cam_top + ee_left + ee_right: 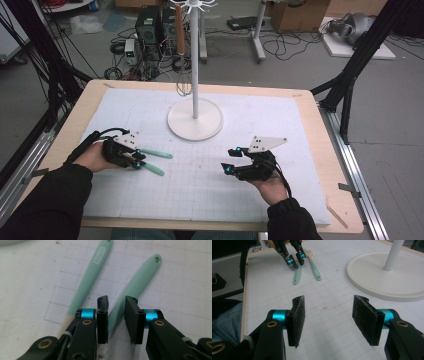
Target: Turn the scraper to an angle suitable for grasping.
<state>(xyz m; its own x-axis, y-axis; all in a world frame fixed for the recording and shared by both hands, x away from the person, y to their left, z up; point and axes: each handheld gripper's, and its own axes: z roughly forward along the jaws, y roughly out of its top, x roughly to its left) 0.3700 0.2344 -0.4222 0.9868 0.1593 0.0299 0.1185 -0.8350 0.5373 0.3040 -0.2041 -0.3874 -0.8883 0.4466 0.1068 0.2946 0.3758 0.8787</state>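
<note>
The left tool, jaws slightly parted and gripping nothing, straddles one of two mint spatulas: the near spatula. The far spatula lies just beside it and could be nudged on closing. One white stand sits mid-counter. The right tool hovers wide open, empty.

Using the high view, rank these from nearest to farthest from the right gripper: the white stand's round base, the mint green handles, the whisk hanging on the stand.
1. Round base, up and left of the right gripper.
2. Mint green handles, far left, at the left gripper.
3. Whisk, hanging high at the back.
</note>
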